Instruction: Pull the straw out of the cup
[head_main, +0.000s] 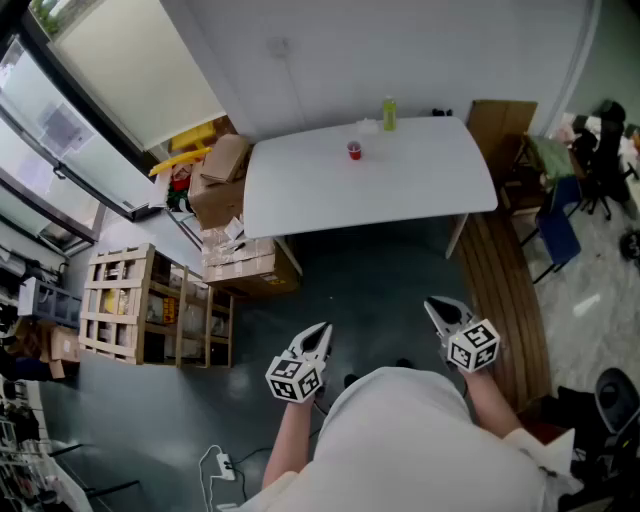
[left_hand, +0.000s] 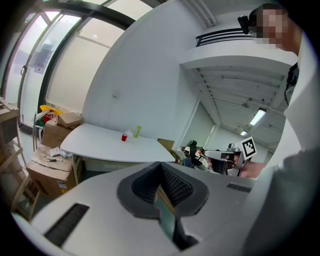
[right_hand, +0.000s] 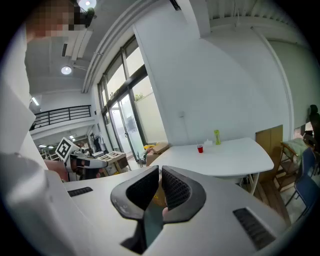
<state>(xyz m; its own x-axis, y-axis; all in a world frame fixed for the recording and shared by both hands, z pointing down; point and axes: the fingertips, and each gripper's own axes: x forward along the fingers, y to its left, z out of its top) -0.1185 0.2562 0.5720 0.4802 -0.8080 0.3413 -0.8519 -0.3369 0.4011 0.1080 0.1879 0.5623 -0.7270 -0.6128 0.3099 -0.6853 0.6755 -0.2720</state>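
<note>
Presently the left gripper (head_main: 320, 332) and right gripper (head_main: 434, 306) are held closed on nothing; the small red plastic cup (head_main: 354, 150) is seen well apart, on the white rounded table (head_main: 430, 185).

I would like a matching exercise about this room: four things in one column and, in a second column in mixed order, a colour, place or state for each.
Things:
1. cup
2. bottle
3. boxes
4. left tongs

Descriptions:
a. green
b. shut, with nothing between them
c. stacked beside the table
d. red

Pairs: 1-d; 2-a; 3-c; 4-b
</note>
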